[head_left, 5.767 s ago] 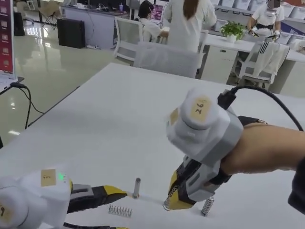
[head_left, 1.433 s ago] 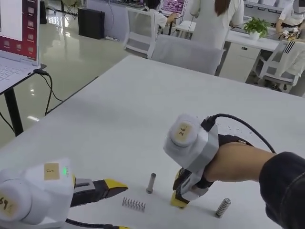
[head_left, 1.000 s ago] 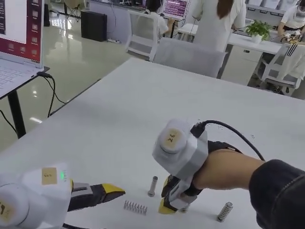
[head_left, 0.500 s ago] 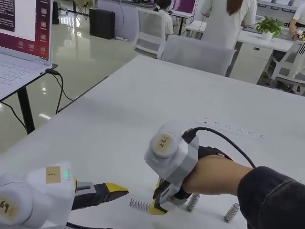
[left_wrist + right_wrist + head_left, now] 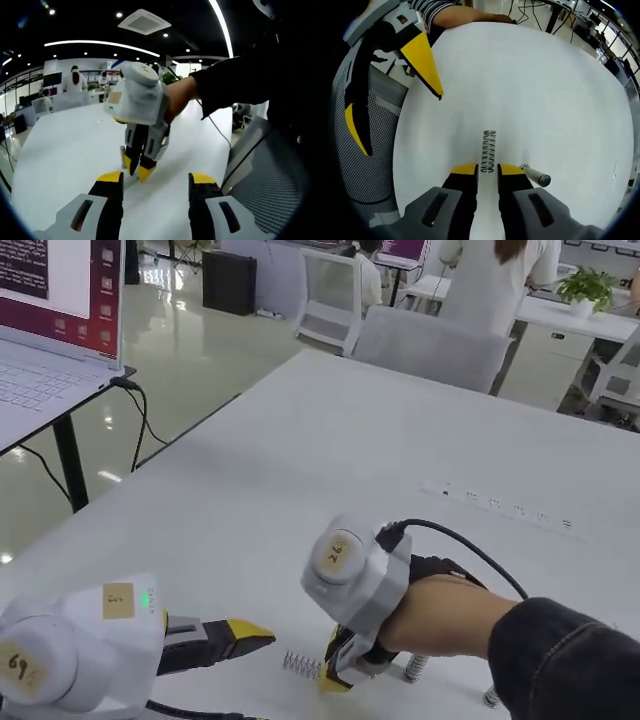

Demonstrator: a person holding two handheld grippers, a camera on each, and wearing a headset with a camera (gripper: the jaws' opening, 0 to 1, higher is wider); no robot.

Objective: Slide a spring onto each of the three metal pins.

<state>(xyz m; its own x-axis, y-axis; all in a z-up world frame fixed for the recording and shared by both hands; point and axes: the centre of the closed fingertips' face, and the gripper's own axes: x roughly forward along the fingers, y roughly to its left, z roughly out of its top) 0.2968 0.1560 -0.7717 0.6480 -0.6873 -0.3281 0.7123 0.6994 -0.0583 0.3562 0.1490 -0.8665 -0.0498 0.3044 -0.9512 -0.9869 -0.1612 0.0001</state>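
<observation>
Yellow-tipped jaws of the right gripper (image 5: pixel 489 171) stand a little apart, low over the white table (image 5: pixel 330 440), with the near end of the loose spring (image 5: pixel 488 147) lying in the gap between them; it looks framed rather than pinched, so I judge that nothing is held yet. This spring lies flat on the table, pointing away from the jaws, and the bare pin (image 5: pixel 536 176) stands just beside the right-hand jaw tip. In the head view a sprung pin (image 5: pixel 415 668) stands near that gripper, and a farther sprung pin (image 5: pixel 490 698) is partly cut off. The left gripper (image 5: pixel 156 177) hangs near, jaws wide apart and empty. Picking up the last spring is the step in hand. Next comes a gentle close on its end, a lift, a turn upright, and lining its bore over the bare pin before lowering
</observation>
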